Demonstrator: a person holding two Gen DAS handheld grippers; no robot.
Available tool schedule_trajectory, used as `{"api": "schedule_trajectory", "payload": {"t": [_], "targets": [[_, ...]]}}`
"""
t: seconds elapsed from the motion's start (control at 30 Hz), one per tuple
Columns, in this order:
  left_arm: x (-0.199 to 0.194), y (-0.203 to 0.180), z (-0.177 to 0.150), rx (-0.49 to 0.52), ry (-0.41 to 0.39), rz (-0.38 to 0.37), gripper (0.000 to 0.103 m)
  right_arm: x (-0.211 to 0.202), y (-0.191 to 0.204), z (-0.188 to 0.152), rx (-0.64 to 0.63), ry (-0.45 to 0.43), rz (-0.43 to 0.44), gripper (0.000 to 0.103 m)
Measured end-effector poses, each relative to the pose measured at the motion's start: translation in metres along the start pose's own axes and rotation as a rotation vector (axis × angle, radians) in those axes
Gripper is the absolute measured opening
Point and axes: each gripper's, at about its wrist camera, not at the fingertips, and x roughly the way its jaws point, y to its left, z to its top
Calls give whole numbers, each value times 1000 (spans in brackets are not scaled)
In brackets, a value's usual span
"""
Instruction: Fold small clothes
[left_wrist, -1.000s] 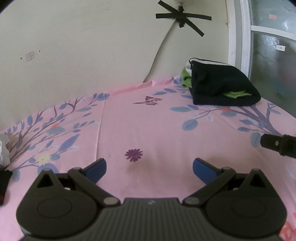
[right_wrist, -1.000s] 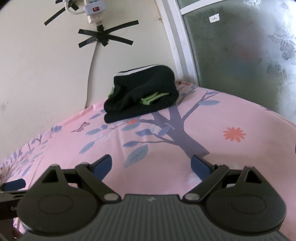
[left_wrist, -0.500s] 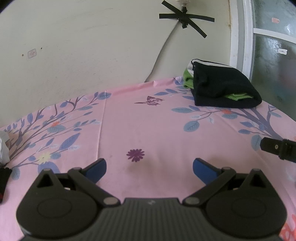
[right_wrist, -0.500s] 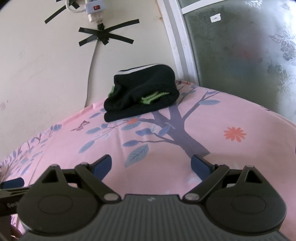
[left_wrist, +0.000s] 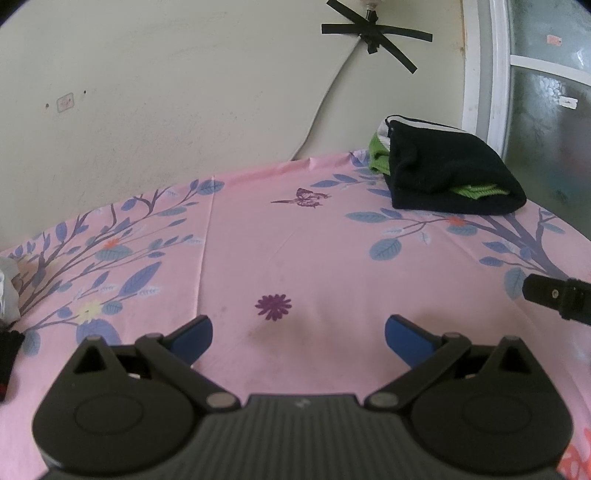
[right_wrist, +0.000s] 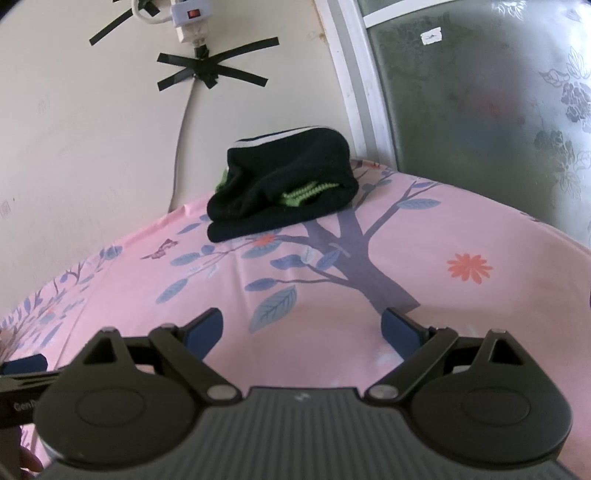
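Note:
A folded black garment with green and white trim (left_wrist: 448, 177) lies at the far right of the pink flowered sheet (left_wrist: 295, 251), near the wall; it also shows in the right wrist view (right_wrist: 284, 188). My left gripper (left_wrist: 298, 334) is open and empty, low over the sheet's middle, well short of the garment. My right gripper (right_wrist: 302, 328) is open and empty over the printed tree, also short of the garment. A finger of the right gripper (left_wrist: 554, 295) pokes in at the right edge of the left wrist view.
White cloth (left_wrist: 7, 288) and a dark item (left_wrist: 9, 343) lie at the left edge. A wall with a taped cable (left_wrist: 373, 33) and a power strip (right_wrist: 186, 14) stands behind. A frosted glass window (right_wrist: 480, 103) is at the right.
Both grippers have drifted only slightly; the left view has shifted a little, with the garment a touch higher. Jaws stay open and nothing was taken hold of.

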Motion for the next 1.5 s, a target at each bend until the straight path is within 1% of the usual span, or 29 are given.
{"api": "schedule_trajectory", "payload": {"t": [0.27, 0.53, 0.8, 1.13, 1.33, 1.5], "targets": [[-3, -1, -1, 5, -13, -5, 103, 0, 0, 0, 1, -1, 0, 88], [-3, 4, -1, -25, -22, 1, 103, -1, 2, -1, 1, -2, 6, 88], [-5, 6, -1, -29, -35, 9, 103, -2, 3, -2, -8, -4, 13, 88], [0, 14, 0, -77, 13, -10, 103, -5, 6, -4, -21, -19, 17, 88], [-1, 12, 0, -63, 10, -10, 103, -4, 4, -3, -13, -13, 23, 88], [-2, 11, 0, -50, 14, -28, 103, -4, 3, -3, -9, -13, 25, 88]]}}
